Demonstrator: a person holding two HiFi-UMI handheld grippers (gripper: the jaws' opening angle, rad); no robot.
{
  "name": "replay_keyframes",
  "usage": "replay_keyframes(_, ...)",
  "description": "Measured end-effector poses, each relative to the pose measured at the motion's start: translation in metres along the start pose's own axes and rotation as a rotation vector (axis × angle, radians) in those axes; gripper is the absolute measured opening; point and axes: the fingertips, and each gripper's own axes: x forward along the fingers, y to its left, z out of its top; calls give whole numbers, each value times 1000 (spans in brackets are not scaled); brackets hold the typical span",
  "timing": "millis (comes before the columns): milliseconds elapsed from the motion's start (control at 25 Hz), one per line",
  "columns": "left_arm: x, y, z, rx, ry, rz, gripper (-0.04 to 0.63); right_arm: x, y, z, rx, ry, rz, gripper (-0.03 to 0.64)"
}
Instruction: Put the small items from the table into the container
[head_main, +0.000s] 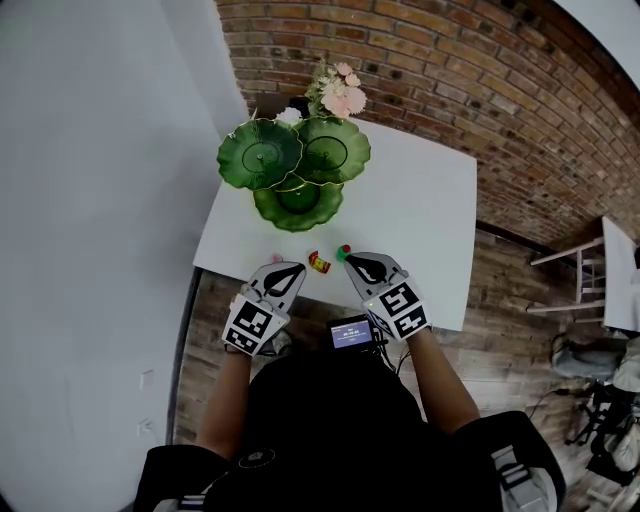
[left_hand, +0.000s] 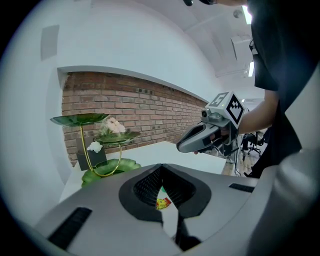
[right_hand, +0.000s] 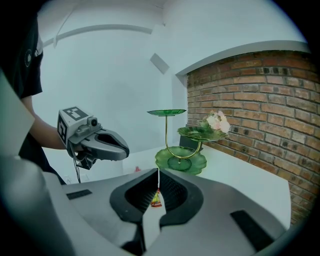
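At the near edge of the white table (head_main: 420, 200) lie a red-and-yellow wrapped candy (head_main: 319, 262), a small green-and-red item (head_main: 343, 252) and a small pink item (head_main: 277, 258). My left gripper (head_main: 296, 268) hovers just left of the candy, shut and empty. On the candy's other side my right gripper (head_main: 351, 263) is shut too, holding nothing. The candy (left_hand: 163, 202) shows through the gap under the left gripper's (left_hand: 161, 167) jaws, and likewise the candy (right_hand: 156, 199) under the right gripper's (right_hand: 158, 171). A green three-tier leaf-plate stand (head_main: 295, 165) rises at the far end.
Pink and white flowers (head_main: 340, 92) stand behind the stand, against the brick wall (head_main: 450, 70). A white wall runs along the table's left side. A small device with a screen (head_main: 352, 333) hangs at the person's chest. Chairs and bags sit at the right.
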Motion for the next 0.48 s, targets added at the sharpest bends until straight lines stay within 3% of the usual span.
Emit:
replay_keyframes(360,0,-2,-3,-11,11,-5,11,5,-11,-17,11,50,16,28)
replay_keyframes(480,-1,-2,-7,-21,26,1,11,13,-17,-28,12,88,39,123)
